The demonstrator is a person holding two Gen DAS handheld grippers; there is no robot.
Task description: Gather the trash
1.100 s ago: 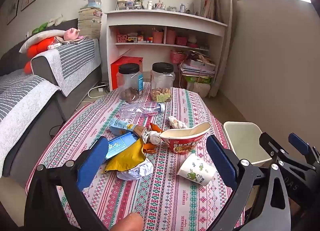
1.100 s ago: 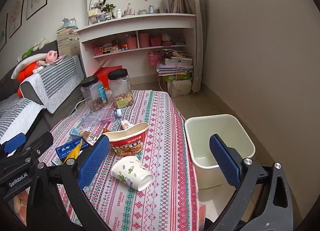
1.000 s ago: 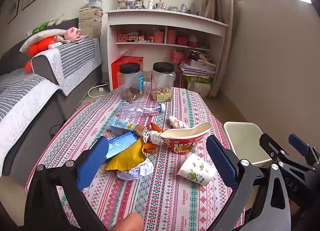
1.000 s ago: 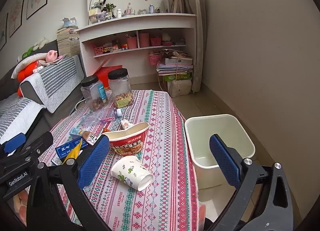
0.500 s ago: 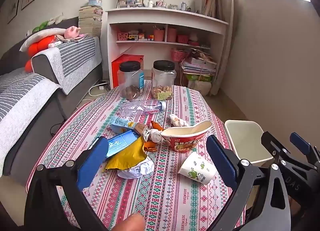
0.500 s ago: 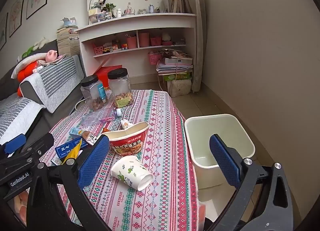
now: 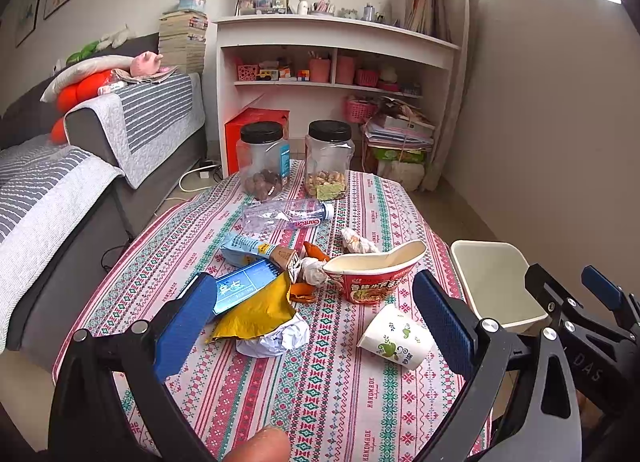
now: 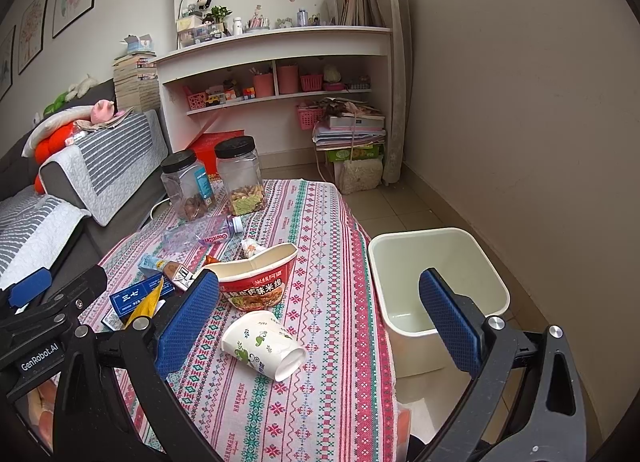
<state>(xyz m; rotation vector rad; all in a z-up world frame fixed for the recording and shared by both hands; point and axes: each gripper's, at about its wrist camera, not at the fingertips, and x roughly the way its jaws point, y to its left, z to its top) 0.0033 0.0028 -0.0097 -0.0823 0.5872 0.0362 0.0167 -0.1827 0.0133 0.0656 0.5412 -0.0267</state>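
Observation:
Trash lies on the patterned tablecloth (image 7: 320, 394): a tipped paper cup (image 7: 394, 338) (image 8: 262, 344), a red instant noodle bowl (image 7: 374, 272) (image 8: 254, 278), a yellow wrapper (image 7: 256, 312), crumpled white paper (image 7: 276, 338), a blue box (image 7: 244, 286) and a crushed plastic bottle (image 7: 286, 214). A cream waste bin (image 8: 436, 286) (image 7: 494, 282) stands on the floor right of the table. My left gripper (image 7: 314, 320) is open and empty above the near trash. My right gripper (image 8: 320, 320) is open and empty, between cup and bin.
Two black-lidded jars (image 7: 264, 160) (image 7: 328, 158) stand at the table's far end. A grey sofa (image 7: 80, 166) runs along the left. White shelves (image 7: 336, 62) stand behind. A wall (image 8: 520, 102) closes the right side.
Both views shifted only slightly; the left gripper drifted a little. Nothing on the table moved and both grippers stayed open.

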